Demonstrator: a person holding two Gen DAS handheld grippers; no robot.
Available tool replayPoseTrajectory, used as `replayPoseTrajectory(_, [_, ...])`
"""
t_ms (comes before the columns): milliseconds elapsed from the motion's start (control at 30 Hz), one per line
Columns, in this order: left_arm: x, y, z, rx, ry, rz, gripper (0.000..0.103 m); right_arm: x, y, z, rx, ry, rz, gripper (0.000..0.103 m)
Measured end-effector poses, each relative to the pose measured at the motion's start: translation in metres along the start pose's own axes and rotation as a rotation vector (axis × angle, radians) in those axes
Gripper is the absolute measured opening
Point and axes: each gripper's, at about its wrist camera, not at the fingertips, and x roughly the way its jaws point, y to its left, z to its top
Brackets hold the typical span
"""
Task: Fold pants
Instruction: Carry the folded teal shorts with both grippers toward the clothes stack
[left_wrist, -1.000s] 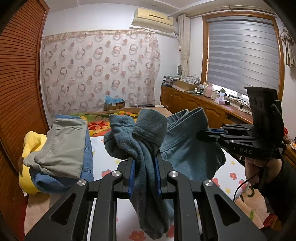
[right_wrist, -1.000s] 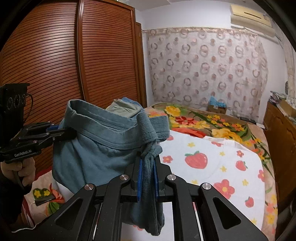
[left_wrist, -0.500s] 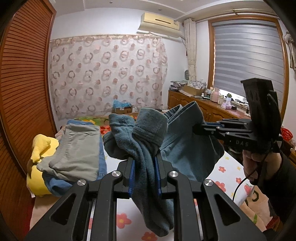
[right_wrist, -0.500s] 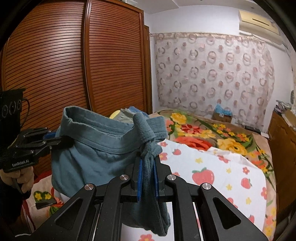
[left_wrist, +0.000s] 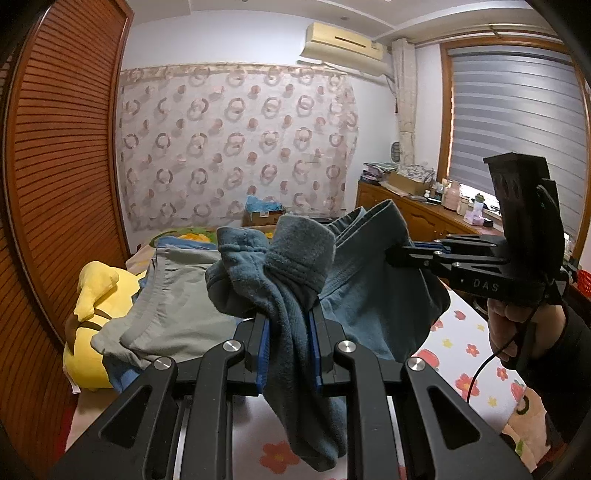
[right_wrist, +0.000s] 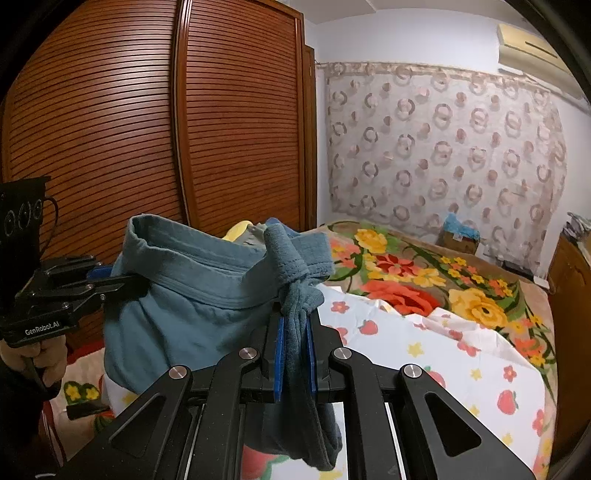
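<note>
Left wrist view: the left tongs (left_wrist: 290, 343) are nearly shut, clamped on a bunched corner of the teal pants (left_wrist: 373, 302), low centre of the frame. At right centre the right tongs (left_wrist: 393, 254) pinch the waistband's other end. In the right wrist view those right tongs (right_wrist: 295, 354) are likewise almost closed on fabric, with the left tongs (right_wrist: 127, 282) at left centre holding the far end. So the pants hang in the air between both hands, waistband stretched across from one to the other, legs drooping below; neither hand looks nearer. Judging by this, laying them down comes next. Beneath lies the bed (right_wrist: 480, 373), its sheet printed with strawberries and flowers. A stack of folded clothes (left_wrist: 166, 314) sits at left, beside a slatted wardrobe (right_wrist: 147, 129).
</note>
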Motion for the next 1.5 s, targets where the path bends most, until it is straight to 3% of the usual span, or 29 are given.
replayPoseTrajectory(600, [0.033, 0.057, 0.003, -0.093, -0.024, 0.113, 0.019, 0.080, -0.033, 0.041, -0.059, -0.015, 0.087, 0.010])
replayPoseTrajectory(1033, [0.039, 0.090, -0.012, -0.243, -0.095, 0.157, 0.019, 0.159, -0.035, 0.070, -0.188, -0.020, 0.117, 0.010])
replayPoseTrajectory(1233, [0.050, 0.099, -0.024, -0.274, -0.068, 0.196, 0.019, 0.199, -0.026, 0.077, -0.247, 0.007, 0.128, 0.010])
replayPoseTrajectory(1500, [0.052, 0.107, -0.036, -0.304, -0.039, 0.219, 0.021, 0.222, -0.019, 0.082, -0.257, 0.043, 0.143, 0.010])
